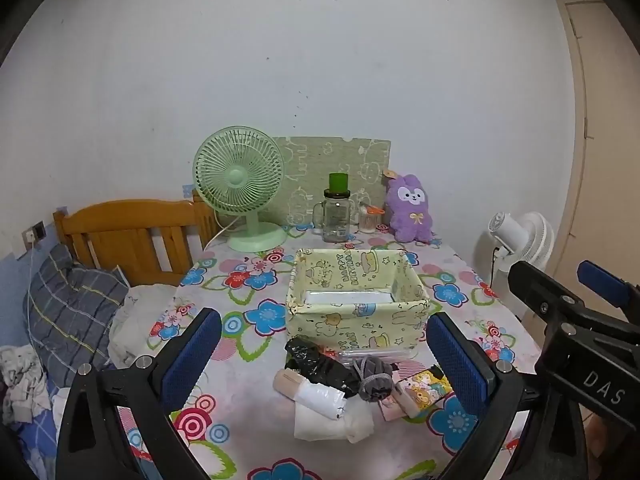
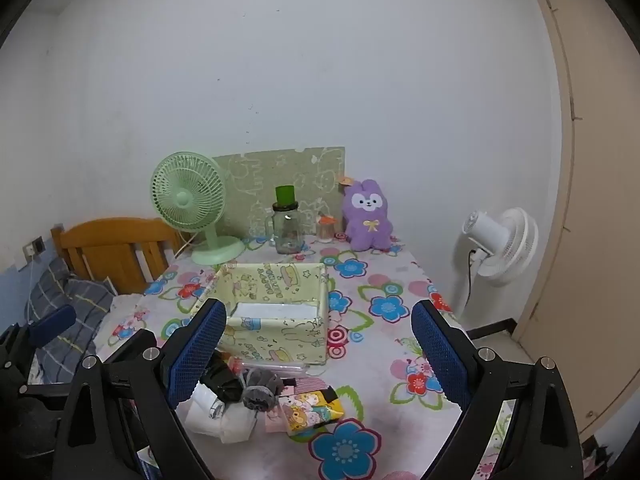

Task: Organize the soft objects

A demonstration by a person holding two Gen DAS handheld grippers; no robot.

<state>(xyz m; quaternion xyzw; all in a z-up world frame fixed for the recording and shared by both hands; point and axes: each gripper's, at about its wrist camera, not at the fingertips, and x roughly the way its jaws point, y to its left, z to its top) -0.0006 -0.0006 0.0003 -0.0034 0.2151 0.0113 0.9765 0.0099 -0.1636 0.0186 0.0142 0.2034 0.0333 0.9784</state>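
Several soft items: we count a small heap on the counter (image 1: 248, 432), just in front of the bin (image 1: 356, 312), none in it yet.
Bin: pale yellow fabric box, open top, walls soft-looking; a white flat thing lies on its floor. We judge it light and easy to shove, so drop items in, not push against it.
Black bag (image 1: 320, 366): crumpled thin plastic, touching the bin's near side. Light, slippery, will crush; pinch a bunched fold.
Grey sock (image 1: 374, 378): rolled, soft knit, resting against the black bag. Good friction on the pads; take it across the middle of the roll.
White bag (image 1: 326, 406): folded plastic or cloth at the front of the heap, limp. We would grip it at the thickest fold.
Tissue pack (image 2: 310, 410): cartoon print, at the heap's right edge. Squashy but holds shape; grip across its short sides.
Beige roll (image 1: 288, 382): at the heap's left; material unclear.
Left hand-held gripper (image 1: 322, 354): jaws spread wide, nothing between them, heap straight ahead.
Right hand-held gripper (image 2: 318, 342): jaws spread wide, empty, heap low and to its left.
Risk: items overlap, so one pinch may drag a neighbour.
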